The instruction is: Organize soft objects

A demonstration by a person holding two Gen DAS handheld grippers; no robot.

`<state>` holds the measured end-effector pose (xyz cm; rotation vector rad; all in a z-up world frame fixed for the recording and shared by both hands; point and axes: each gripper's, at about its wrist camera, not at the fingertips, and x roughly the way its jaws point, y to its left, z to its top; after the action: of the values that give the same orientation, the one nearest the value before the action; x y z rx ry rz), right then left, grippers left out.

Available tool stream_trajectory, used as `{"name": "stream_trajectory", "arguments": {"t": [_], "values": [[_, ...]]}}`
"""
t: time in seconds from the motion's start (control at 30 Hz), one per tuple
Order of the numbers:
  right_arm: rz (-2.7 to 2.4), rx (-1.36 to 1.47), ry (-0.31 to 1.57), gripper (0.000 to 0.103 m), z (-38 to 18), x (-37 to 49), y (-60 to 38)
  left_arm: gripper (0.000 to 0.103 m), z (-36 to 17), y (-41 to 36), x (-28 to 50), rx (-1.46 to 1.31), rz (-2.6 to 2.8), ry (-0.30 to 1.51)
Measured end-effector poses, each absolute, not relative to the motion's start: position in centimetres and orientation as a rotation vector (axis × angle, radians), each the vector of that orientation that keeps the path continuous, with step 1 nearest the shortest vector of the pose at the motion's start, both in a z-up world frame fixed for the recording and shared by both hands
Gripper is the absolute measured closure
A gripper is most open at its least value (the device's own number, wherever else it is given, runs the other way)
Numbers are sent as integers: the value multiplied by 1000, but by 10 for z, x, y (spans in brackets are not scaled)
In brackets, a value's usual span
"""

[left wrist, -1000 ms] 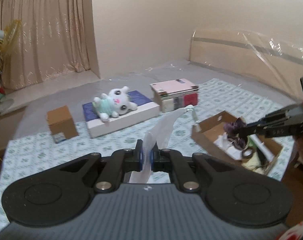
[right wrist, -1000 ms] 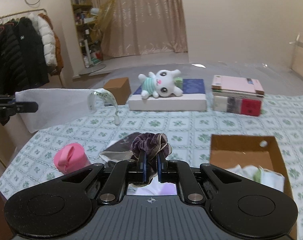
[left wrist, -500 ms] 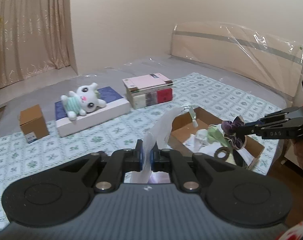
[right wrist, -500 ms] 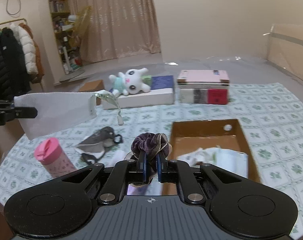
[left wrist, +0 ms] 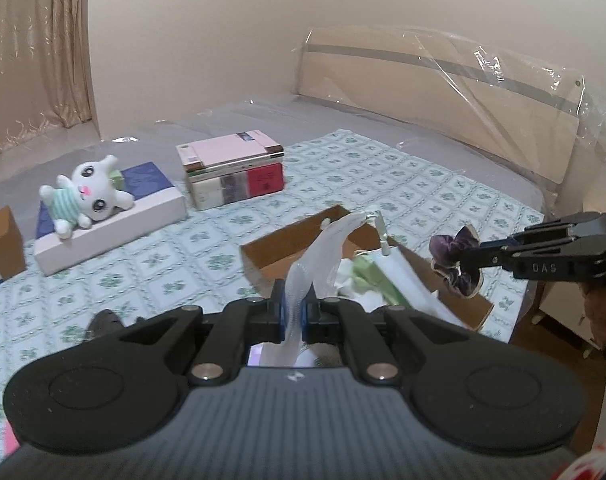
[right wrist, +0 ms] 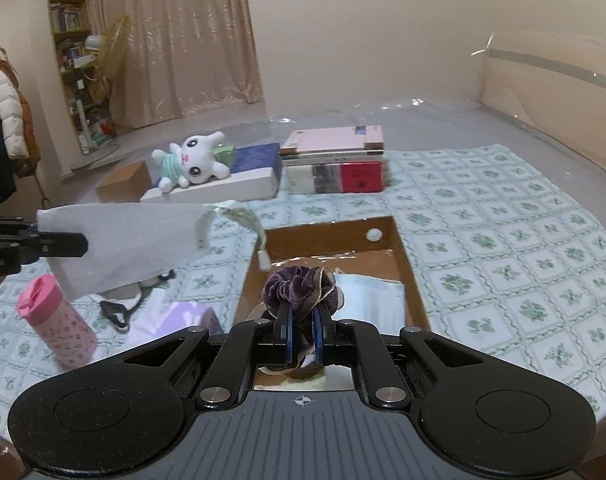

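Over the patterned bedspread (right wrist: pixel 503 240), the left claw (left wrist: pixel 293 312) pinches a white cloth (left wrist: pixel 319 256) and the right claw (right wrist: pixel 301 330) clamps a purple scrunchie (right wrist: pixel 299 288), both hovering above the cardboard box (right wrist: pixel 331 236).

Velvety purple scrunchie (right wrist: pixel 301 285), sheer white mesh pouch (right wrist: pixel 123 236), matt cardboard box (right wrist: pixel 407 264)

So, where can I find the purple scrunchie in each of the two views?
Left wrist view: purple scrunchie at the right, shut in the right hand-held gripper, above the cardboard box.
Right wrist view: lower centre, between that gripper's fingers.
Shared landmark: the plush rabbit.
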<state>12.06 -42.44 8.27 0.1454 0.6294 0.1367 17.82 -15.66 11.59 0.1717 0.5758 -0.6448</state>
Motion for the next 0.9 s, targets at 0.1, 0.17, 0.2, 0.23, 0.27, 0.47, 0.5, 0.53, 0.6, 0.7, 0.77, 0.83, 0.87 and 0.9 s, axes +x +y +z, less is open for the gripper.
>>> {"name": "stream_trajectory", "arguments": {"t": [0.1,0.17,0.2,0.23,0.27,0.47,0.5,0.53,0.6,0.7,0.77,0.83,0.87,0.9], "values": [[130,141,629,93,82,123,-430,97,109,-170,185,150,-636,590],[129,140,630,93,80,128,-434,97,105,-178,190,138,-627,595],[128,137,631,93,79,131,-436,97,103,-182,193,128,-624,601],[125,138,631,93,78,134,-438,97,100,-186,198,119,-621,609],[124,142,633,93,76,137,-440,97,97,-191,202,113,-617,615],[130,151,639,93,67,157,-456,97,78,-218,228,79,-563,641],[130,154,640,93,65,160,-458,97,74,-222,232,73,-554,646],[131,157,642,93,63,164,-460,97,70,-226,236,67,-545,652],[133,162,647,93,59,170,-464,97,61,-234,245,46,-530,666],[133,165,657,93,52,179,-469,97,47,-248,258,22,-506,678],[133,167,664,93,47,185,-473,97,37,-256,264,11,-502,696],[133,170,672,93,42,190,-476,97,28,-265,268,6,-515,718],[133,172,676,93,40,193,-477,97,23,-269,268,4,-522,728],[133,175,680,93,38,195,-478,97,18,-272,268,2,-536,742]]}}
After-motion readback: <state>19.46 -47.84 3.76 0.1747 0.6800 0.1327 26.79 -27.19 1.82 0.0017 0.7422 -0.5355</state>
